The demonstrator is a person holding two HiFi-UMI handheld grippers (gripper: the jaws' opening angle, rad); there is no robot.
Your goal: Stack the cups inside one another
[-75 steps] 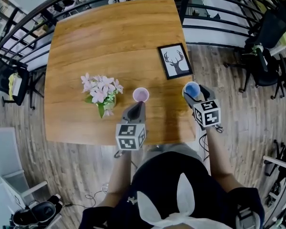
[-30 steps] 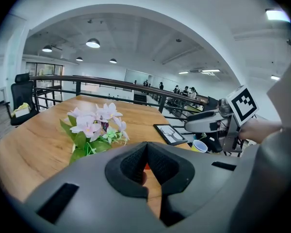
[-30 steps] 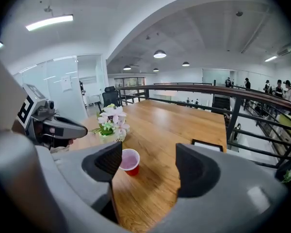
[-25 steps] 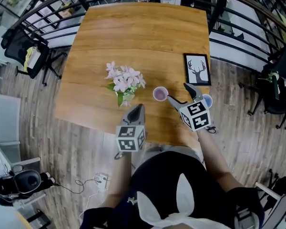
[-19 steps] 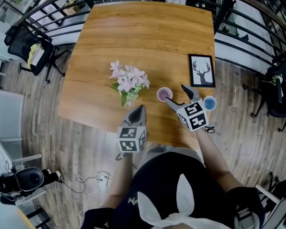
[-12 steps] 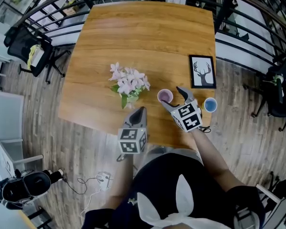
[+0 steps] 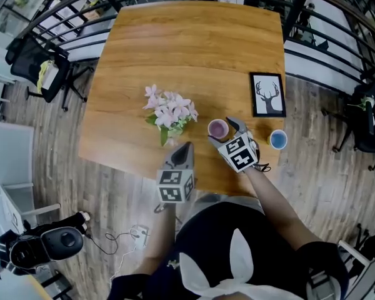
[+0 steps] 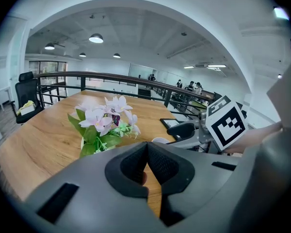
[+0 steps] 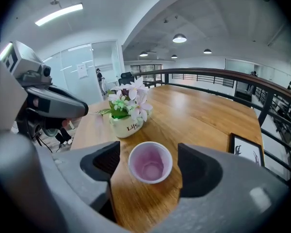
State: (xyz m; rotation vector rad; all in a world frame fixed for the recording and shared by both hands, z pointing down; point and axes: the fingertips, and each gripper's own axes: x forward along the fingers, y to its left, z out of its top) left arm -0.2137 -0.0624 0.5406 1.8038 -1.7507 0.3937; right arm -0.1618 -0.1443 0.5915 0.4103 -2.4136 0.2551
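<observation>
A pink cup [image 7: 217,129] stands upright and empty on the wooden table [image 7: 194,49], near its front edge. My right gripper [image 7: 223,132] is open with one jaw on each side of the pink cup [image 9: 150,163]; in the right gripper view [image 9: 149,171] a small gap shows on both sides. A blue cup [image 7: 277,139] stands alone at the table's front right corner, to the right of that gripper. My left gripper [image 7: 187,146] hovers at the front edge, left of the pink cup, shut and holding nothing [image 8: 146,165]. The pink cup's rim [image 8: 160,141] peeks over its jaws.
A small white vase of pink flowers [image 7: 170,113] stands just left of the pink cup, also seen as flowers [image 9: 127,107] beyond the right jaws. A framed deer picture [image 7: 267,94] lies flat behind the blue cup. A black railing [image 7: 69,17] runs behind the table.
The right gripper let go of the blue cup at the right corner and moved left, open, until its jaws came around the pink cup. The left gripper has stayed about where it was.
</observation>
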